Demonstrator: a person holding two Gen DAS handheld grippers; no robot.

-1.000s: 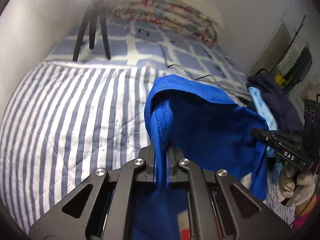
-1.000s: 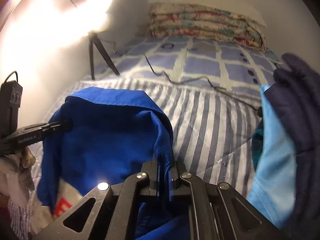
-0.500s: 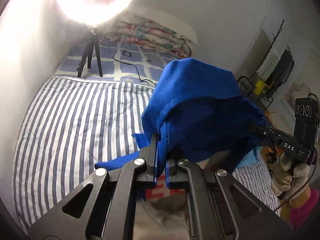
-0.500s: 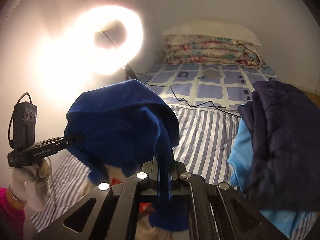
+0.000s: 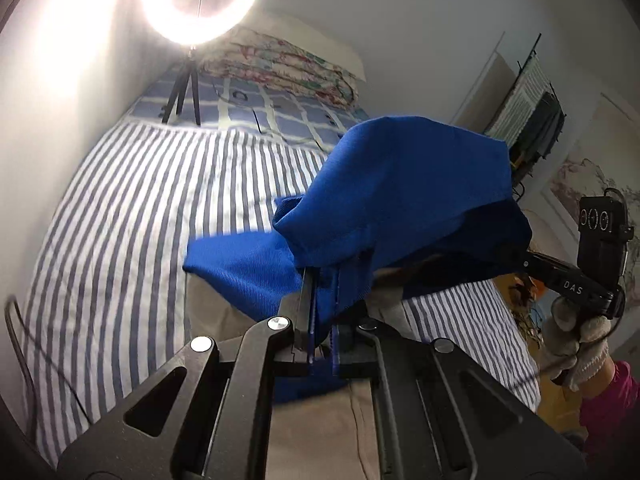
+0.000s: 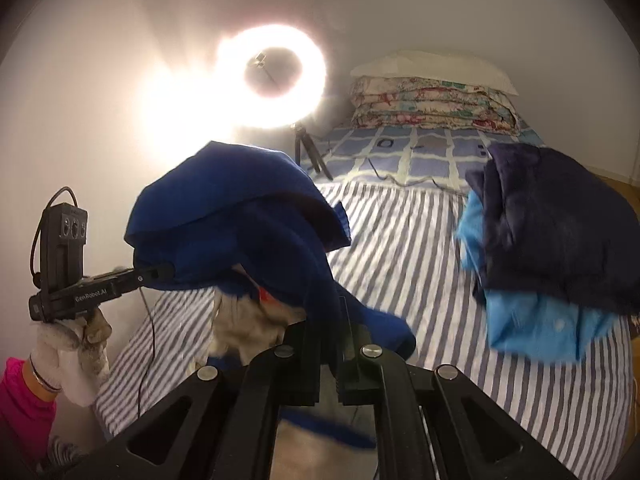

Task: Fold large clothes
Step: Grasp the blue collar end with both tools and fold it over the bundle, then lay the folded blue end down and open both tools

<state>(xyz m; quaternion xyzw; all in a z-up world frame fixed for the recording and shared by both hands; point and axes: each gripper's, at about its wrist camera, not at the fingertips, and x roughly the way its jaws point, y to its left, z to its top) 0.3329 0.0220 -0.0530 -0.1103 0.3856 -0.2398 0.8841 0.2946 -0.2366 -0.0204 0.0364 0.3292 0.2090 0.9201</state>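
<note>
The striped bed (image 5: 120, 216) lies below and ahead of both grippers. The blue garment (image 5: 404, 192) hangs above it, stretched left to right between them, a beige part drooping beneath. The left gripper (image 5: 322, 320) and right gripper (image 6: 330, 320) are each clenched on its edge. Lettering reads "DAS" and "GenRobot.AI".

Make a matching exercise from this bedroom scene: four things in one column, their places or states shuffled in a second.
1 blue garment
2 ring light
3 dark navy clothes
4 floral quilt

a folded under a white pillow
b piled on light blue fabric
c clamped in both grippers
d glowing beside the wall

Pairs: 1-c, 2-d, 3-b, 4-a
</note>
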